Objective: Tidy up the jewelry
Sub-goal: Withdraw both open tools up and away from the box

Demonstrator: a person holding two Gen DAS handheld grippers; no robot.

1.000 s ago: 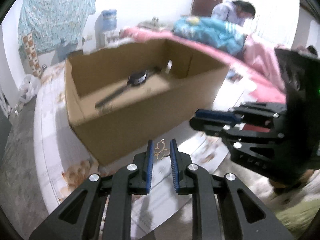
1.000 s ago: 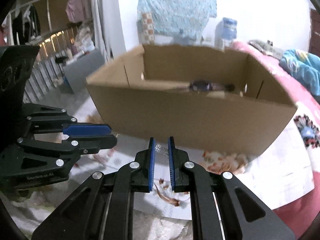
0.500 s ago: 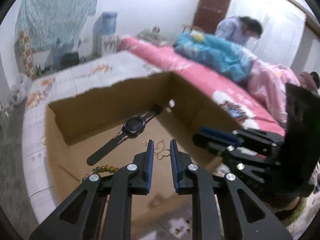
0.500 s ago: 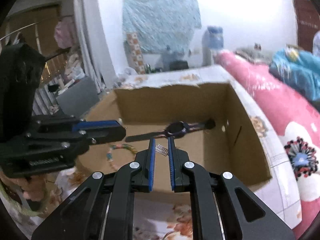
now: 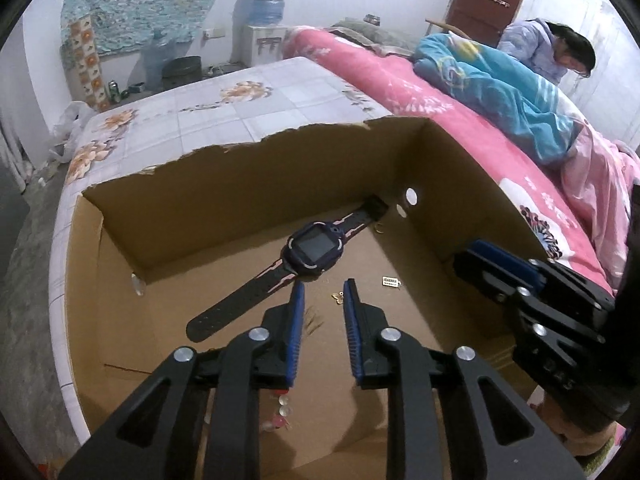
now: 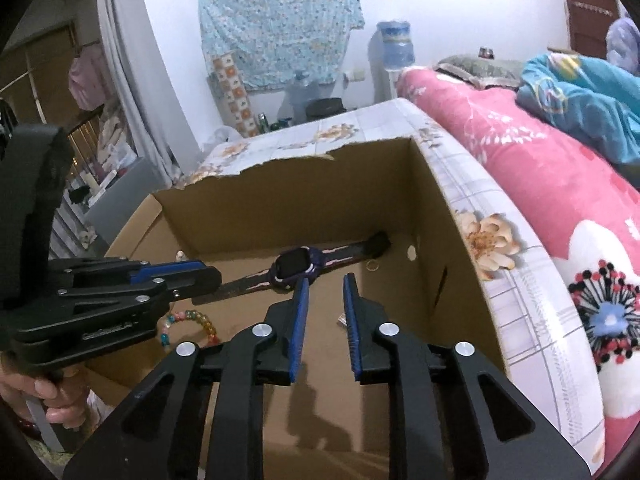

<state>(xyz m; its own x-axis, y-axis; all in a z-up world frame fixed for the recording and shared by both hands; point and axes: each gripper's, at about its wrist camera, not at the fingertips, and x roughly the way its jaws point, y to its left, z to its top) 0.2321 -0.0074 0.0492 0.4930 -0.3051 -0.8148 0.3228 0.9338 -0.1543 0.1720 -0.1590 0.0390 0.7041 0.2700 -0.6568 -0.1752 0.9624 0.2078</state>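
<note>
An open cardboard box stands on the bed and also shows in the right wrist view. On its floor lie a dark watch, a small gold butterfly charm, a small silver piece, a gold ring and a bead bracelet. My left gripper is open and empty above the charm. My right gripper is open and empty above the box floor; the silver piece lies just below it. Each gripper shows in the other's view, the right one and the left one.
The box sits on a floral sheet. A pink quilt and blue blanket lie to the right, where a person sits. A water dispenser stands by the far wall. A hand holds the left gripper.
Both grippers moved up and over the box, then opened. The gold charm dropped from the left gripper and the silver piece from the right; both now lie on the box floor.
</note>
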